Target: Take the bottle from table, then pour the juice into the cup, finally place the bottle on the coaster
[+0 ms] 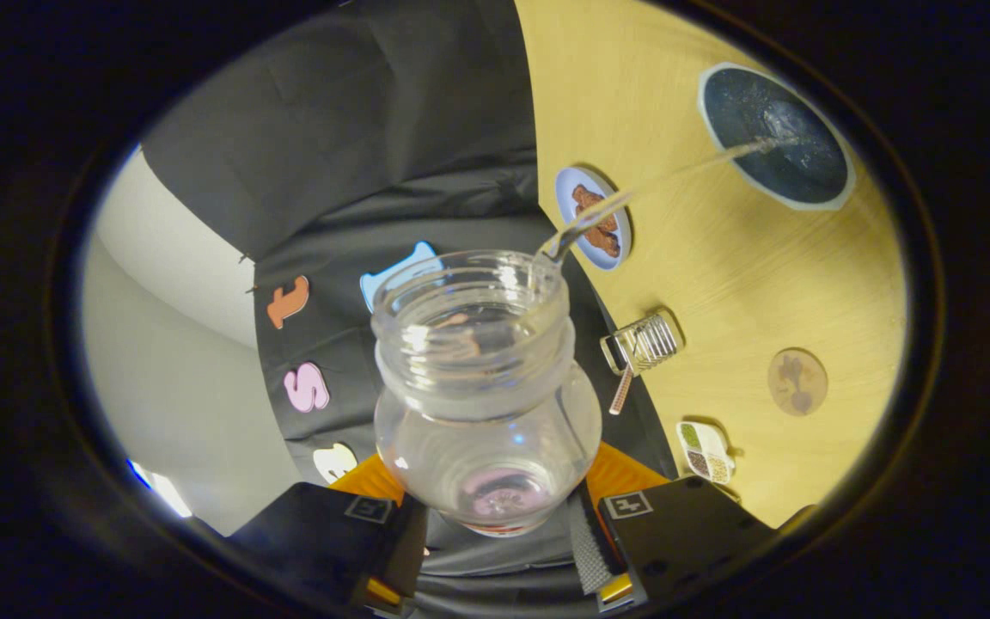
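1. Between the two fingers of the gripper (495,507), seen from the gripper view, sits the clear bottle (485,404); both fingers press on its lower body, one on each side, closed only as far as the glass allows.
2. The bottle's long axis runs straight forward from the fingers, its open mouth pointing away from them. The whole view is rolled, so the bottle is tipped onto its side over the wooden table (718,284).
3. From the right lip of the mouth a thin stream of juice (658,185) arcs far and to the right, landing in the dark cup (774,137), whose opening faces the camera.
4. The cup lies well beyond the bottle's mouth, so the pour depends on holding this tilt and heading; a small roll would likely walk the stream off the rim.
5. Little liquid seems left in the bottle, so the pour looks close to done.
6. The round brown coaster (797,381) lies on the table nearer than the cup and well apart from it, to the right of the bottle; the coming placement turns on righting the bottle and swinging that way.
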A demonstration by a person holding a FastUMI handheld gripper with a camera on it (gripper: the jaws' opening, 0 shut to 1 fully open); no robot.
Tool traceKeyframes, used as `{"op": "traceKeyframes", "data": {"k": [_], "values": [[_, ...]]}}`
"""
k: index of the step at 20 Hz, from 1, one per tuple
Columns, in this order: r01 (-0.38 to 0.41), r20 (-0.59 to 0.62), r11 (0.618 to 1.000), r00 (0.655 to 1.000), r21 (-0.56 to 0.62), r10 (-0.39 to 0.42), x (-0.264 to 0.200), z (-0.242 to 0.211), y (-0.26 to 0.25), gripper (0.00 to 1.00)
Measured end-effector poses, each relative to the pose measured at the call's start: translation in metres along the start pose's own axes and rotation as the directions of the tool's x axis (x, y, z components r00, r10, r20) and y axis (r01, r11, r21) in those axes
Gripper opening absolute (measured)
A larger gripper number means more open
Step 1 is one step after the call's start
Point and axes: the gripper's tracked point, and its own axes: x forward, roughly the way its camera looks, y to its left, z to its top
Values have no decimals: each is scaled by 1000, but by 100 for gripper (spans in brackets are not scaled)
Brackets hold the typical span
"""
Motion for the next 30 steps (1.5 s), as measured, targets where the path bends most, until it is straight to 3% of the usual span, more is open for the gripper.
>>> {"op": "traceKeyframes", "data": {"k": [30], "values": [[-71, 66, 994, 996, 88, 65, 8, 8, 19, 76]]}}
